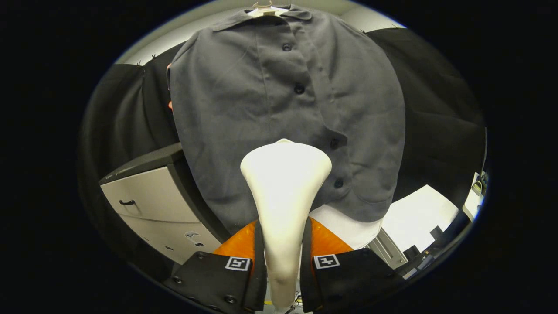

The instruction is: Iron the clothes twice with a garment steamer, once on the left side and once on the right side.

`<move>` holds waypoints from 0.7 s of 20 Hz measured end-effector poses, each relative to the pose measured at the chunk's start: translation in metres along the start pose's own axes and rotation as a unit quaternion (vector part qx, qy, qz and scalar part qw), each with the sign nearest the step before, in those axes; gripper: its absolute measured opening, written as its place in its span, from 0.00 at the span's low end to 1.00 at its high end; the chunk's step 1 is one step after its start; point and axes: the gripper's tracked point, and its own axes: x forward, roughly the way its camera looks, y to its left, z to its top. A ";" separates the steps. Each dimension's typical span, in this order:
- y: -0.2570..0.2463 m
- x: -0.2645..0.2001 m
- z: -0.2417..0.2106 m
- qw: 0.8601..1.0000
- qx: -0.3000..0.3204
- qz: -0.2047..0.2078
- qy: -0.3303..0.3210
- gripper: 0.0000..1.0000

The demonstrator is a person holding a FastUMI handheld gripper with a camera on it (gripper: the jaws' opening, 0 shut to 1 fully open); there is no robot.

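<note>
Gripper (283, 244) fingers clench the cream plastic steamer head (284, 183), its flared nozzle against the hanging grey buttoned shirt (244, 113).

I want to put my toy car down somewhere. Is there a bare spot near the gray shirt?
The white surface below the shirt's hem, beside the black cloth, looks bare in the middle. The cabinet top, beside the shirt's other edge, looks bare too. Straight ahead it is crowded: the gripper is shut on the steamer, close against the shirt's buttons.
</note>
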 end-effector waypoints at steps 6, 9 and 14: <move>-0.025 -0.055 0.072 0.999 0.004 -0.016 -0.045 0.39; -0.039 -0.077 0.118 0.997 -0.006 -0.026 -0.072 0.39; -0.063 -0.105 0.203 0.992 -0.031 -0.036 -0.121 0.39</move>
